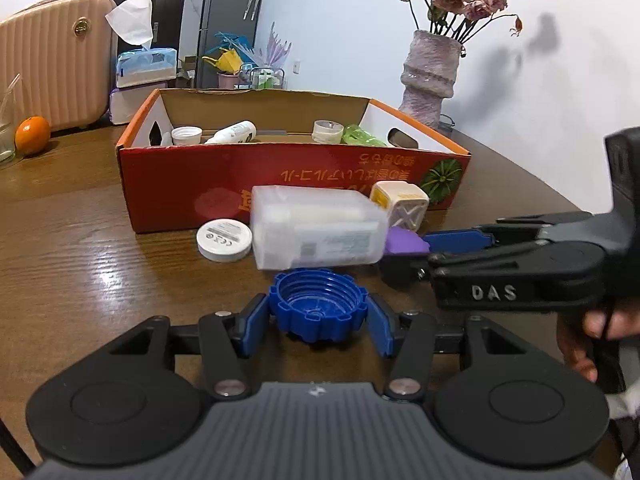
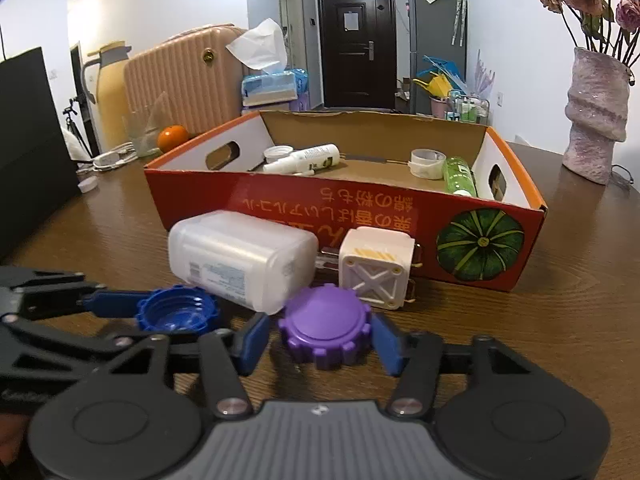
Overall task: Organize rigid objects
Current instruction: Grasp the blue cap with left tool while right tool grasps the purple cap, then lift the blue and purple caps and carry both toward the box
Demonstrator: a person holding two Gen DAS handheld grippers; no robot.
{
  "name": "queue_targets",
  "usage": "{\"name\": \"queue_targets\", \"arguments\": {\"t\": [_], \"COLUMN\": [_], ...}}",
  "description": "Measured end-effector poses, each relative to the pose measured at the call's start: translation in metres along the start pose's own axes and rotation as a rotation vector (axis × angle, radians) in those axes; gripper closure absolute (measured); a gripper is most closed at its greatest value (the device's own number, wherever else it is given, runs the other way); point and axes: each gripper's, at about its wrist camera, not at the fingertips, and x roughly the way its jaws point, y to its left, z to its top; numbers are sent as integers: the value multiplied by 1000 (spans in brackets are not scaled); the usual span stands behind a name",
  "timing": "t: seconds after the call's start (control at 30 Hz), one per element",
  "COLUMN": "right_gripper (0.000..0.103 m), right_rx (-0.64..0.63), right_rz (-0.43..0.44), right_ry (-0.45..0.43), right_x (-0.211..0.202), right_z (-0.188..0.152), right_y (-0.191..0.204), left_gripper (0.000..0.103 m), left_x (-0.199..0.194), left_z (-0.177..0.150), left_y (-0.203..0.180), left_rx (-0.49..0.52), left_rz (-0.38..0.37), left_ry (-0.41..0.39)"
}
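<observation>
A blue ribbed cap [image 1: 318,308] lies open side up on the wooden table, and my left gripper [image 1: 318,320] is shut on it, one blue pad at each side. To its right, my right gripper [image 1: 404,252] comes in sideways. In the right wrist view my right gripper [image 2: 324,336] is shut on a purple ribbed cap [image 2: 325,326]. The left gripper [image 2: 172,316] and the blue cap [image 2: 178,312] show at its left. Behind both caps lie a translucent container [image 1: 316,228] on its side, a white square adapter [image 2: 376,272] and a white round lid [image 1: 224,240].
A red cardboard box [image 1: 180,184] stands open behind them, holding a white bottle [image 2: 304,158], a tape roll [image 2: 426,162] and a green bottle [image 2: 458,176]. A vase [image 1: 430,76] stands far right. An orange [image 1: 32,136] and a glass [image 1: 6,128] are far left.
</observation>
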Motion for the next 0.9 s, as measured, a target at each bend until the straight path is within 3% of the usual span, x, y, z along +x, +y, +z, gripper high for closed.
{"name": "queue_targets", "arguments": {"t": [0.2,0.4,0.9], "right_gripper": [53,53,53], "right_rx": [-7,69,50], "right_rz": [-40,-44,-76], "right_ry": [4,-22,-185], "right_x": [-15,-61,-182], "right_z": [-10,-41,-82], "right_y": [2,3,36], "left_gripper": [49,50,49], "left_x": [-34,-79,-168], "left_z": [-17,-38,-51], "left_y": [1,0,-45], "left_rx": [-29,-61,-5], "left_rz": [23,57,49], "left_ry": [-9,-28,-190]}}
